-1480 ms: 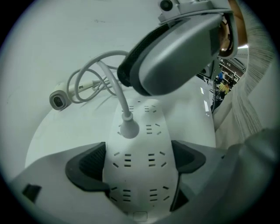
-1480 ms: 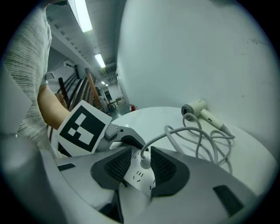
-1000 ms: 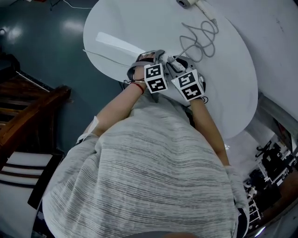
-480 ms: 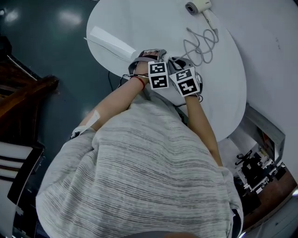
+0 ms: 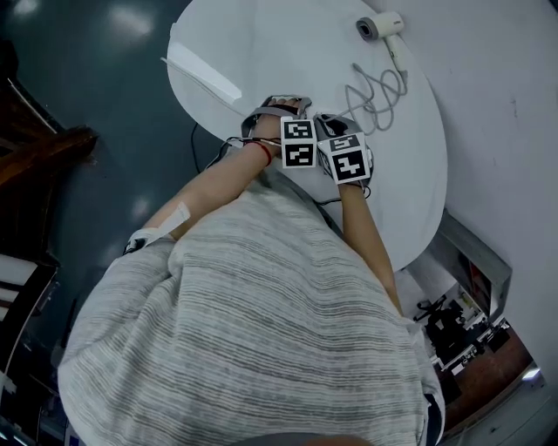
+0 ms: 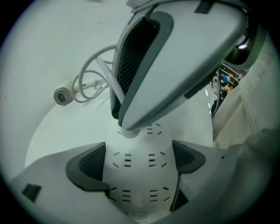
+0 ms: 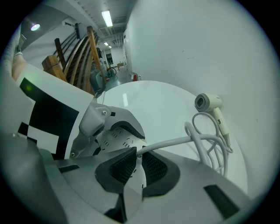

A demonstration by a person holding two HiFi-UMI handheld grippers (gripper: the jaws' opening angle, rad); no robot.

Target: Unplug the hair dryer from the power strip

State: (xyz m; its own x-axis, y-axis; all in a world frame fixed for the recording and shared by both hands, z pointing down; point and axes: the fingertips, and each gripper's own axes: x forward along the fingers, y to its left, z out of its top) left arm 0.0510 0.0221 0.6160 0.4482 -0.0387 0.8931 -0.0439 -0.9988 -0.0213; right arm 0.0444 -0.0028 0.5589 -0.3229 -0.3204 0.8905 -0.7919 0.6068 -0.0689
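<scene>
A white domed power strip (image 6: 138, 175) with socket slots lies on the round white table (image 5: 261, 35). My left gripper (image 6: 138, 153) is shut on it, one pad against each side. My right gripper (image 7: 139, 157) comes down from above onto the white plug (image 6: 127, 131) that sits in the strip. Its jaws are closing, and the pads press on the plug (image 7: 138, 151). The grey cord (image 7: 210, 144) runs out from between them, loops, and ends at the white hair dryer (image 7: 208, 102) lying further back (image 5: 379, 26). In the head view both grippers' marker cubes (image 5: 299, 144) hide the jaws.
A long flat white bar (image 5: 205, 74) with a thin cable lies at the table's far left edge. A white wall (image 7: 197, 39) runs close behind the table. Dark wooden furniture (image 5: 44, 148) stands on the floor to the left, and wooden frames (image 7: 74, 52) lean further off.
The head camera has shifted, so the whole hair dryer now shows at the top. Both grippers have stayed together at the same spot on the table.
</scene>
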